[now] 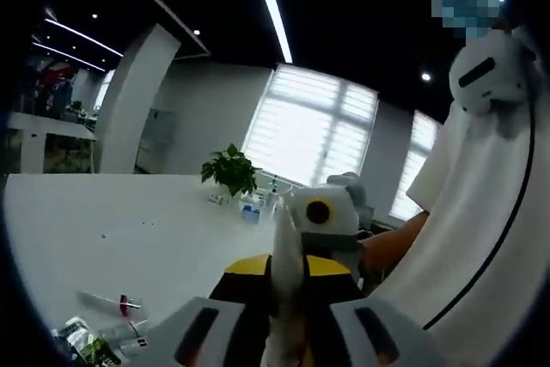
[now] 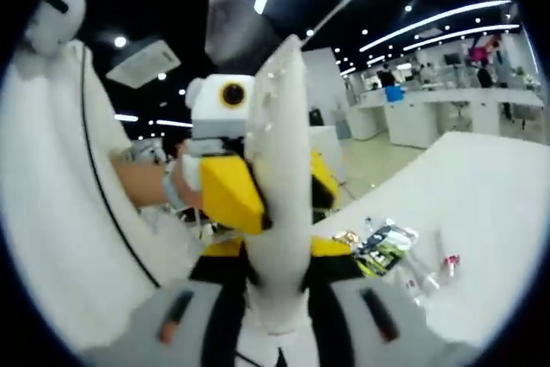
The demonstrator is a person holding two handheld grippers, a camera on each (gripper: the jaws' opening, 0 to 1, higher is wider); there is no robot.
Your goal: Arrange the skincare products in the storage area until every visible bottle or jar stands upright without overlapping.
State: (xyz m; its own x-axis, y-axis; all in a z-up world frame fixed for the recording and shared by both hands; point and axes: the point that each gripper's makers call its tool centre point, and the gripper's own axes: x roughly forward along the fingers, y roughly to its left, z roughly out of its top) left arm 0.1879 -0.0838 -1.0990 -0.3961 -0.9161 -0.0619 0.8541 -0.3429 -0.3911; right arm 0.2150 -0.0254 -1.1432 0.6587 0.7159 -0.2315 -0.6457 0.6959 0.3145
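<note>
Progress looks early: you hold one white tube (image 2: 279,178) in the air, both the left tongs (image 1: 284,333) and right tongs (image 2: 275,315) closed on it. Remaining skincare products (image 2: 391,251) lie flat in a heap on the worktop (image 2: 481,204), none visibly upright.

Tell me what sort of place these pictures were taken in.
Most likely an open-plan office or lab: long ceiling light strips, rows of white desks in the background, a large white table with a potted plant, and big windows with blinds.
</note>
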